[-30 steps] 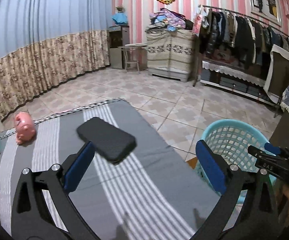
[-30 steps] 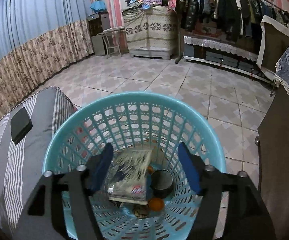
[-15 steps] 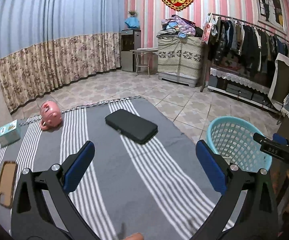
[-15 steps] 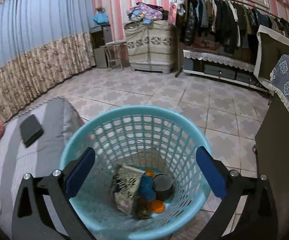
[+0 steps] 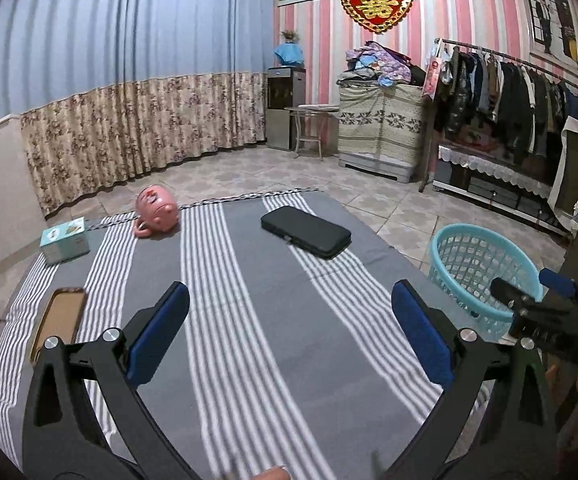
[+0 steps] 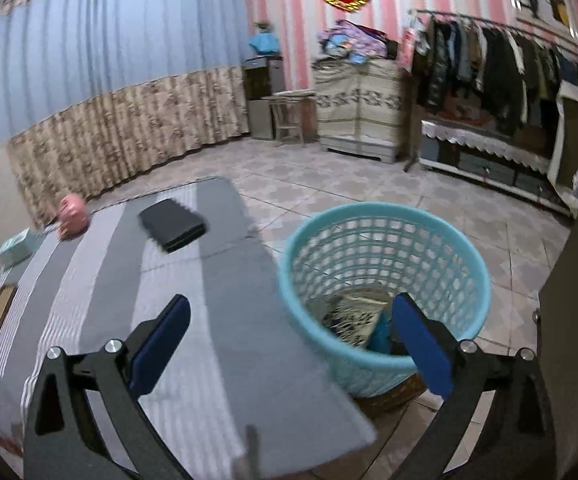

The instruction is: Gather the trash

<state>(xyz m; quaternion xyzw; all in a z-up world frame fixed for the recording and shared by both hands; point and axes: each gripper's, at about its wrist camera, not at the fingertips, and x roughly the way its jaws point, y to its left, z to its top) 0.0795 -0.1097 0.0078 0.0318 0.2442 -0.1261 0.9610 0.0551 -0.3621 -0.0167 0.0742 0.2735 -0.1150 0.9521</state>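
Turquoise basket (image 6: 383, 236); grey-and-white striped cloth (image 5: 249, 320).

both claws, left claw (image 5: 289, 336) and right claw (image 6: 289, 340), gape wide, empty.

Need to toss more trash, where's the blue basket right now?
The blue basket stands on the tiled floor, just right of the striped table, under the right gripper.

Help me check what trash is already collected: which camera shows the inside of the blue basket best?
The right wrist view: it looks down into the blue basket, where a crumpled wrapper and other bits lie at the bottom. The left wrist view shows the basket only from the side, with its contents hidden.
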